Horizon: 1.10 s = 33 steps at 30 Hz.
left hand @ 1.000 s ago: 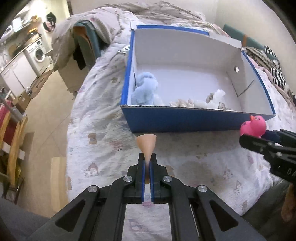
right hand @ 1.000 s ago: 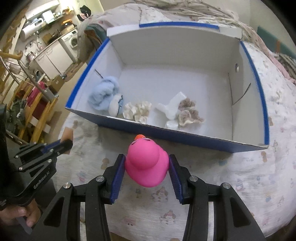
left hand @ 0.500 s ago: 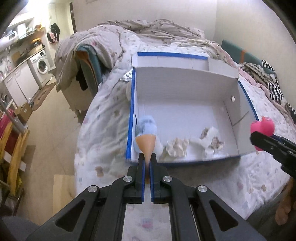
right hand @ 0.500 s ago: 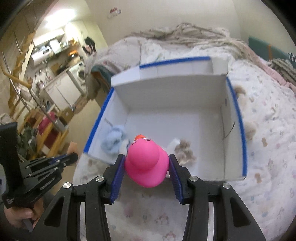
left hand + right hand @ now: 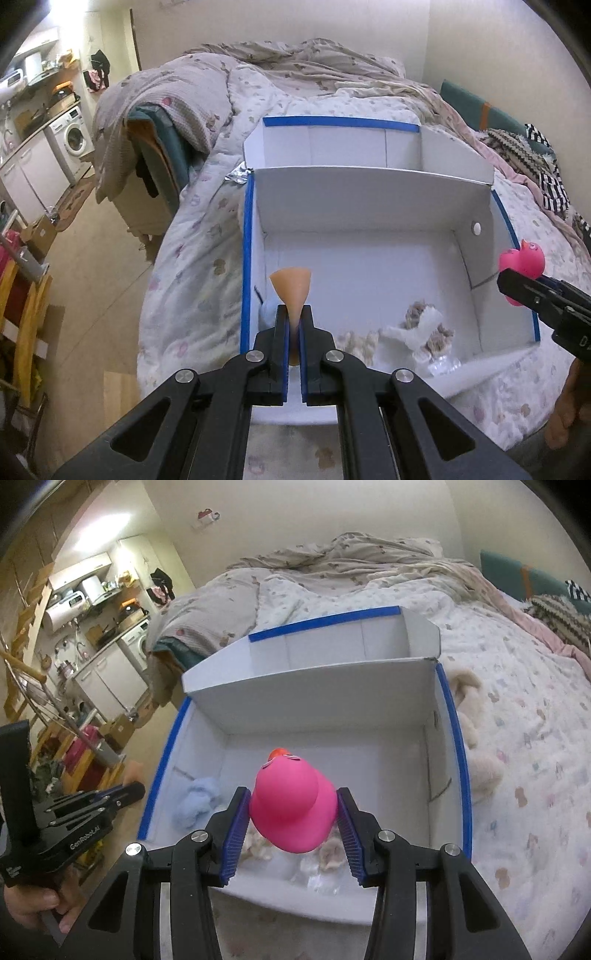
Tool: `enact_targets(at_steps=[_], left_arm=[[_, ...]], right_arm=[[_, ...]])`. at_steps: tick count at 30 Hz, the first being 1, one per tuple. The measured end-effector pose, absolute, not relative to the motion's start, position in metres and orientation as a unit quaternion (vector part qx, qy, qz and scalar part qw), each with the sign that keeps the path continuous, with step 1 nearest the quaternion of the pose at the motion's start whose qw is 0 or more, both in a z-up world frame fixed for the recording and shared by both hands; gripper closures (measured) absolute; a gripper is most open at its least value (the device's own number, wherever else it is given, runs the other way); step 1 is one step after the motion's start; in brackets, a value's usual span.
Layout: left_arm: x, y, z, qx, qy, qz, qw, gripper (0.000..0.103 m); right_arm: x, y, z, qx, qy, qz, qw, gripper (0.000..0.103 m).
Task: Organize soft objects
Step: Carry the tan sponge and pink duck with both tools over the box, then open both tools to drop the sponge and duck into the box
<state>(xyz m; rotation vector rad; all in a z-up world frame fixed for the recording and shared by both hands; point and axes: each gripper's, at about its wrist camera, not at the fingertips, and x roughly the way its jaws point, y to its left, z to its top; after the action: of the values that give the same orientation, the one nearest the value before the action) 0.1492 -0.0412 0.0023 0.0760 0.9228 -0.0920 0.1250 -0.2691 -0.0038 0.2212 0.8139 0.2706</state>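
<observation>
My left gripper [image 5: 292,314] is shut on a small peach cone-shaped soft piece [image 5: 291,286], held above the near left corner of the white box with blue rim [image 5: 246,236]. My right gripper [image 5: 291,801] is shut on a pink rubber duck [image 5: 291,805], held over the box's near edge; the duck also shows in the left wrist view [image 5: 522,260]. Inside the box lie a light blue plush [image 5: 197,805] and beige and white soft pieces [image 5: 424,328].
The box [image 5: 458,738] sits on a bed with a patterned cover [image 5: 524,720]. A cream plush [image 5: 476,738] lies against the box's right outer wall. A bunched duvet [image 5: 288,70] lies behind. Floor and kitchen furniture are to the left.
Both grippers have risen and moved forward over the box's near edge, still holding the cone and the duck. The box now appears from above.
</observation>
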Motion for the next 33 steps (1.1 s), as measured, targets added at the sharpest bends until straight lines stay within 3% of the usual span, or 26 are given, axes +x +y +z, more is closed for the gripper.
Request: enact_targets(at_steps=[7,13,27,33], left_arm=[[0.175,-0.049,-0.024,0.058,0.427,-0.055,0.901,0.099],[0.188,-0.042,-0.049,0.017,0.472,-0.046,0.88,0.098],[0.203,-0.039,-0.061,0.001,0.491,-0.05,0.87,0.096],[0.2,-0.046,-0.061,0.016,0.491,-0.058,0.869,0.085]], right_arm=[[0.161,-0.263,-0.024,0.093,0.421,0.12,0.894,0.054],[0.172,-0.25,-0.047,0.067,0.448,0.111,0.885,0.054],[0.183,-0.24,-0.081,0.054,0.499,0.103,0.859,0.054],[0.189,-0.239,-0.088,0.062,0.515,0.1,0.849,0.054]])
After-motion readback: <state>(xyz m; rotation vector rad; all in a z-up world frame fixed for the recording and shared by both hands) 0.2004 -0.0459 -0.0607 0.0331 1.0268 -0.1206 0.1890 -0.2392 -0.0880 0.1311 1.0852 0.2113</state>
